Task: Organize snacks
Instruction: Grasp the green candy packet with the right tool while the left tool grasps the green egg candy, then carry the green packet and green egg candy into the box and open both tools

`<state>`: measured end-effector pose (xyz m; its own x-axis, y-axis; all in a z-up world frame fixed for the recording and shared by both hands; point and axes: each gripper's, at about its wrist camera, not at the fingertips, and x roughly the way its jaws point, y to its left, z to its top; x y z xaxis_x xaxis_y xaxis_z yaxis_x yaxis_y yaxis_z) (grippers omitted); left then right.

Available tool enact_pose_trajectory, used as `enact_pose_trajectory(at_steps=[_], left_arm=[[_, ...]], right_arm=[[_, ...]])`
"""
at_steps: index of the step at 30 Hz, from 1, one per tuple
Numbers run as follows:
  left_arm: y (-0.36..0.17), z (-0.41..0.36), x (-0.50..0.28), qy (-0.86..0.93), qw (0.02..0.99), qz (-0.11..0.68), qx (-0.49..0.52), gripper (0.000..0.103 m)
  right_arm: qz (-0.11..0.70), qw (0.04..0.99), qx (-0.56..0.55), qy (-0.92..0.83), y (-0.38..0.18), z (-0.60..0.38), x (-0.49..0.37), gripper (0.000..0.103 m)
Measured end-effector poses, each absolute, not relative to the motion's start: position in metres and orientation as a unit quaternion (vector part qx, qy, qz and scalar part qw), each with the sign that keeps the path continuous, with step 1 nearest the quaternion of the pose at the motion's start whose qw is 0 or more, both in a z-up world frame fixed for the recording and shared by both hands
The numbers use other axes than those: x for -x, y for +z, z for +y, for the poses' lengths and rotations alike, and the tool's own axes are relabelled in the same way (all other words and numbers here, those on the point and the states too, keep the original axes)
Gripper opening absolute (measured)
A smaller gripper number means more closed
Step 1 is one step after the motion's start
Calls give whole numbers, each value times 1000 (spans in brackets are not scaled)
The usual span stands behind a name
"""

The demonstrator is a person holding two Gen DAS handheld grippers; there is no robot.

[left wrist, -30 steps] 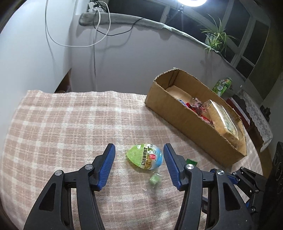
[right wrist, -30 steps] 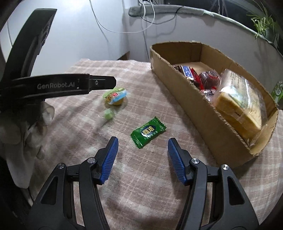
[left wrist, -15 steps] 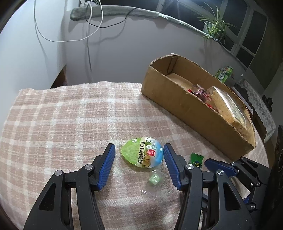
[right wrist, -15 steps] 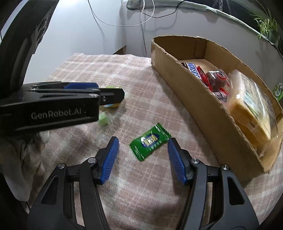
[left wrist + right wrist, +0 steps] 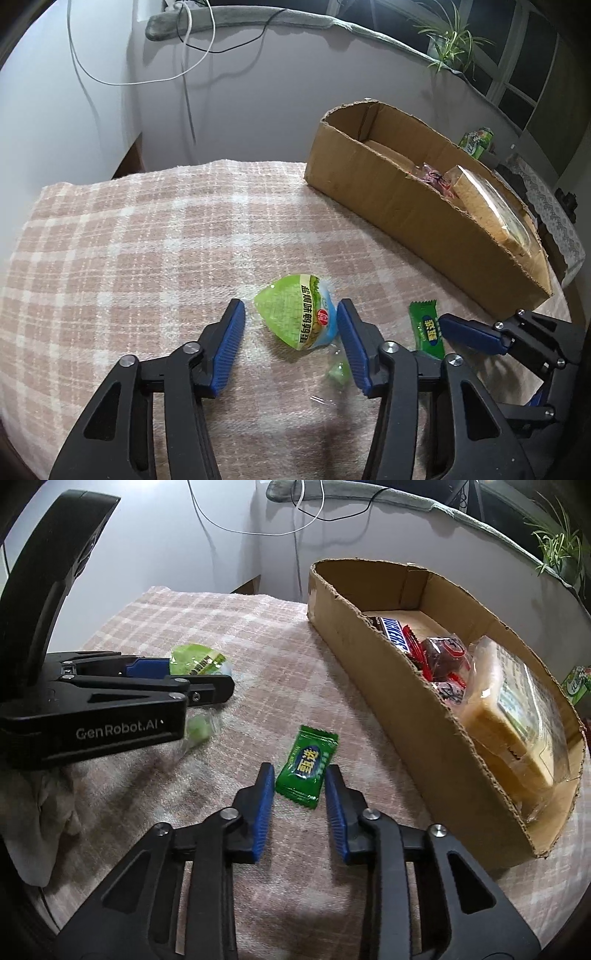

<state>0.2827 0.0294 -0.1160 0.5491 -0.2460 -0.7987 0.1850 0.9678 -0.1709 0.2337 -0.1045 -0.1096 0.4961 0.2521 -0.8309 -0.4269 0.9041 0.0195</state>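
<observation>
An egg-shaped green and blue snack packet (image 5: 299,317) lies on the plaid cloth between the fingers of my left gripper (image 5: 291,321). Its jaws are closing: the right pad touches the packet and a small gap remains at the left pad. A flat green candy (image 5: 306,768) lies with its near end between the fingertips of my right gripper (image 5: 299,786). Those jaws are closing too, and both pads meet the wrapper's edges. A small pale green sweet in clear wrap (image 5: 338,371) lies just behind the left gripper's right finger.
A long cardboard box (image 5: 406,686) stands to the right, holding a chocolate bar (image 5: 393,633), red wrappers and a wrapped bread loaf (image 5: 517,716). A green can (image 5: 476,142) stands beyond it. The wall is close behind the table. A pale cloth (image 5: 37,812) hangs at the left.
Both pairs of jaws have narrowed. The left gripper has sunk closer over the egg-shaped packet. The green candy, which lay ahead of the right fingertips, now sits between them.
</observation>
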Motion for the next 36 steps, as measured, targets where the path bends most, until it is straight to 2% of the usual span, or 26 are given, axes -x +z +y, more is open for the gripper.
enact_pose_trajectory(at_steps=[4,6,8,23,36], left_arm=[[-118,34,-282,-122,880,457,37,39],[-118,35,-281,-119,881,456,36,28],[-118,36,-281,-117,882,455,37,23],[-105,43,-273,-123,891,434,49,21],[-71,33,-269,-139,906,396,56,21]], right_arm=[[460,860,94,198,-110,-105,-234,26],[458,861,93,198,-110,-105,-234,25],[457,862,92,199,-110,-105,-234,25],[435,873,74,209,-100,-111,-229,25],[396,888,66,224,-56,-121,-233,25]])
